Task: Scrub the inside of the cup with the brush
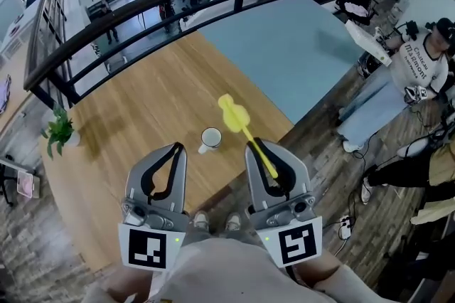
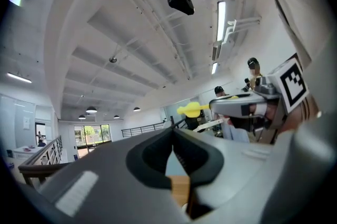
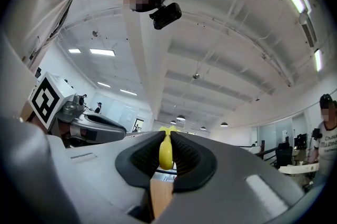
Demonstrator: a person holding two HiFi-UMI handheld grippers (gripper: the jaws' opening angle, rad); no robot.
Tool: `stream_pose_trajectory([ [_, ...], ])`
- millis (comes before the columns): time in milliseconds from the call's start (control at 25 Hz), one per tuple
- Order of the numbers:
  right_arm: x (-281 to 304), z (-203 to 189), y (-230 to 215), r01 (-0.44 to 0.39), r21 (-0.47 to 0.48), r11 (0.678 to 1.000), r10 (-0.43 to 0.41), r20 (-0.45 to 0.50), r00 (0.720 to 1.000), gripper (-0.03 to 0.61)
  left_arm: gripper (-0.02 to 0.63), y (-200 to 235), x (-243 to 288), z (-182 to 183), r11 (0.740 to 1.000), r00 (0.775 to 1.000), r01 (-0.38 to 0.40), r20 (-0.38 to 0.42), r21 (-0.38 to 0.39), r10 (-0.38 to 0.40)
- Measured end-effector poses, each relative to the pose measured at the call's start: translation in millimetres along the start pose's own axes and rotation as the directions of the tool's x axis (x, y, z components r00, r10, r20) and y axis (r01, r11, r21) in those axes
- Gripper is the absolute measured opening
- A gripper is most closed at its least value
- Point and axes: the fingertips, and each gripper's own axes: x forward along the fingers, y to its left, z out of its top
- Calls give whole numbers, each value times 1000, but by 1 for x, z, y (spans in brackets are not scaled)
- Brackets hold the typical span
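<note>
The right tongs (image 1: 254, 146) pinch the brush (image 1: 234, 114); the left tongs (image 1: 178, 148) are pressed together. The cup (image 1: 210, 139) sits near the counter (image 1: 142, 102) edge at 5 o'clock.

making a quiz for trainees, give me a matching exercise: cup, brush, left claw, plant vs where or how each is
1 cup
2 brush
3 left claw
4 plant

a shut, empty
b gripped in the right claw
c green, at the table's left edge
d white, upright on the table

Pairs: 1-d, 2-b, 3-a, 4-c
</note>
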Motion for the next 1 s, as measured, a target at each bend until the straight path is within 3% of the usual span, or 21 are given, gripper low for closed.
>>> stream_pose_trajectory([
  [400,-2,-15,9,-35,-64,997,31,-62,998,32,3,-7,-5,-36,998,996,9,-89,-60,-14],
  [600,-1,-30,11,-46,-59,997,39,-109,993,32,3,-5,0,-38,999,996,19,-83,-39,-22],
  [1000,10,-31,10,-71,-46,996,65,-116,991,32,2,-5,2,-44,994,995,1,-103,-109,-12],
])
